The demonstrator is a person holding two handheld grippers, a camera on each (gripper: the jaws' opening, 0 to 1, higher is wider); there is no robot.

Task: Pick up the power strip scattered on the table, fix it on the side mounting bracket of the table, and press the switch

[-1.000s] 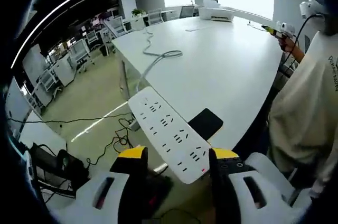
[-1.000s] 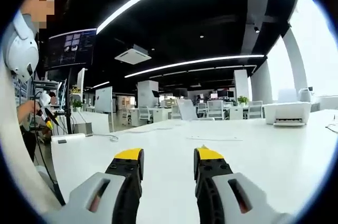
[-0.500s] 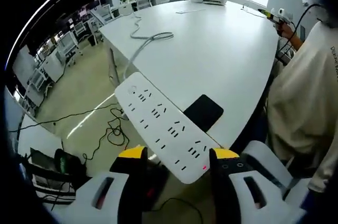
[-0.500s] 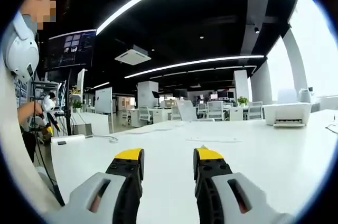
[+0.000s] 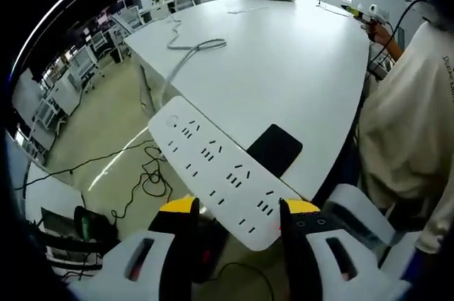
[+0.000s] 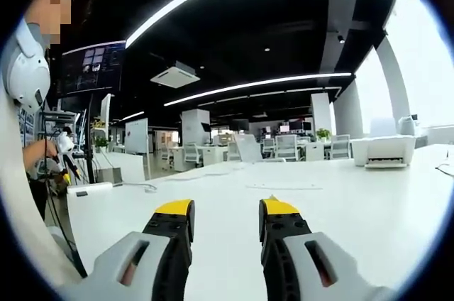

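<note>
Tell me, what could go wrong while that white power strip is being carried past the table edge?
The left gripper seems to hold the power strip by one end only, so the long free end could swing or slip out over the floor. Its cord trails across the table and might snag or tug. The strip passes close to the black slab near the edge and could knock it off.

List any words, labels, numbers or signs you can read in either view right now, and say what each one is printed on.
No text reads in full.
Dark lettering on the person's cream shirt, at the left gripper view's right edge: cut off, unreadable.
Wall screen with a grid of images: too small to read.
Long white power strip in the left gripper: socket slots, no legible label.
</note>
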